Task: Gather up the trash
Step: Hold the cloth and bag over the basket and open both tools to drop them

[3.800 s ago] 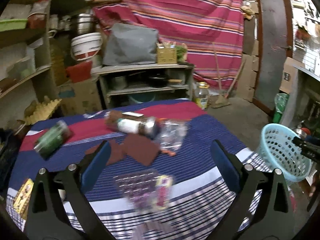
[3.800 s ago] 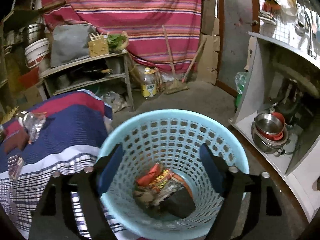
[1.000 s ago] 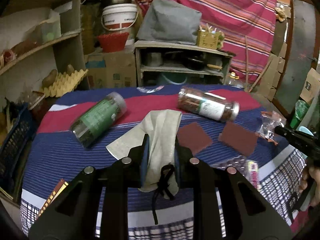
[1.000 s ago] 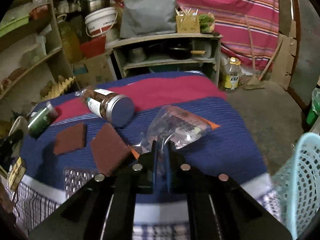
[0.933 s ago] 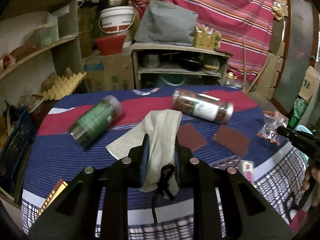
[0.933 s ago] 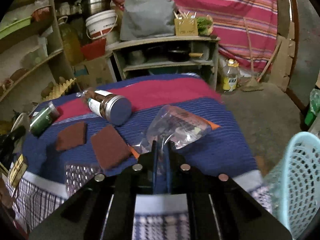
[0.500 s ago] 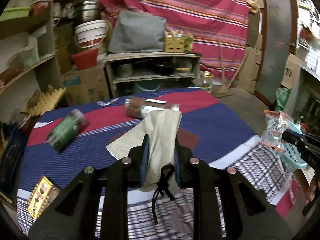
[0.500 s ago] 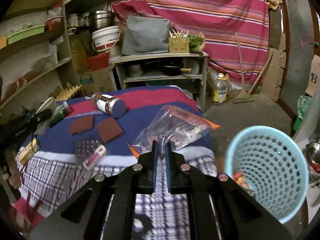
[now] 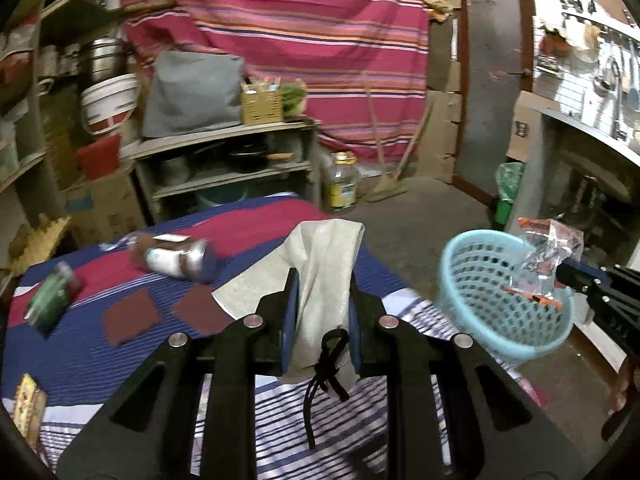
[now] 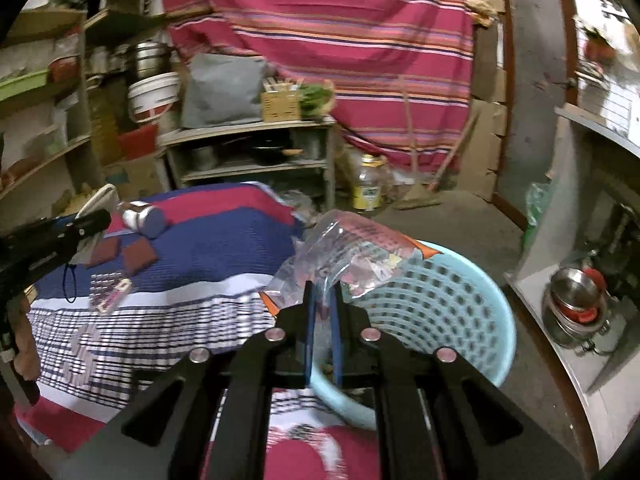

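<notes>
Now both of my claws point forward and slightly downward, side by side, over the near edge of the bench (image 9: 256,236), which wears a blue, red and white striped cloth.

My left claw (image 9: 320,300) is clamped on a pale cloth face mask (image 9: 324,264); the mask stands up between the blue pads and its dark ear string dangles below them. My right claw (image 10: 322,312) is pinched tight on a crumpled clear plastic bag (image 10: 344,256) with an orange strip, and it holds that bag above the near rim of the light blue basket (image 10: 440,304). The basket sits on the floor just beside the bench's right end, with some wrappers dimly visible at its bottom. In the left wrist view the right claw (image 9: 560,272) comes in from the right edge, bag over the basket's far rim.

Nothing stands between either claw and the basket.

On the bench I count two jars lying on their sides: a brown jar (image 9: 172,256) with a metal lid and a green jar (image 9: 50,300). Two brown pads (image 9: 130,314) lie flat beside each other, apart from the jars. One blister pack (image 10: 110,290) lies near the front edge, and one small printed box (image 9: 26,410) sits at the left corner.
</notes>
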Tool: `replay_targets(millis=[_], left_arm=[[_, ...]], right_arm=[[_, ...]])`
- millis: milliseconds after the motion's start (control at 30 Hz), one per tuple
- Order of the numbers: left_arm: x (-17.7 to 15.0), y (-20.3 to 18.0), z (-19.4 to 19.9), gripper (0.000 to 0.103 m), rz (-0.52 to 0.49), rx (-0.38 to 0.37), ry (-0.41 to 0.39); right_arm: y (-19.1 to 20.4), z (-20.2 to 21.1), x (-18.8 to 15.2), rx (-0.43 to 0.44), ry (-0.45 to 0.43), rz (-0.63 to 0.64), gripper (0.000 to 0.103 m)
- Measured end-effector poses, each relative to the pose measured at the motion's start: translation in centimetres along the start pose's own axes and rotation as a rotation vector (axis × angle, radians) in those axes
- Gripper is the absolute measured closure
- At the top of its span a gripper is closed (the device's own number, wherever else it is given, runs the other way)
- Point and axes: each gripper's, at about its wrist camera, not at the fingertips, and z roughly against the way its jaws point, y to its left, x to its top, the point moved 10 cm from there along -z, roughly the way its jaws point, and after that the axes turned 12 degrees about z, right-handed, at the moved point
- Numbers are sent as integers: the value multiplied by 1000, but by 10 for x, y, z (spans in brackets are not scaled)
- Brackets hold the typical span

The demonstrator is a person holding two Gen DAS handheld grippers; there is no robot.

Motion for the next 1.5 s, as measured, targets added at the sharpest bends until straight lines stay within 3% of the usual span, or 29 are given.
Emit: replay_targets(millis=[367, 733, 1033, 1100, 1233, 1400, 1500], left_arm=[[-17, -95, -40, 83, -84, -117, 43], [-31, -163, -78, 83, -163, -186, 88], [-33, -189, -99, 76, -172, -243, 134], [-32, -191, -101, 72, -171, -247, 138], [-30, -190, -99, 52, -172, -247, 120], [-25, -180, -94, 45, -164, -222, 100], [-18, -165, -88, 36, -144, -195, 75]], right_arm=[[-75, -6, -31, -61, 25, -127, 95], [-101, -22, -47, -75, 38, -182, 95], [-108, -31, -55, -85, 53, -193, 95], [-109, -32, -56, -85, 55, -197, 95], [-107, -35, -57, -84, 62, -197, 95], [-103, -38, -56, -82, 67, -193, 95], [-101, -41, -55, -85, 70, -182, 95]])
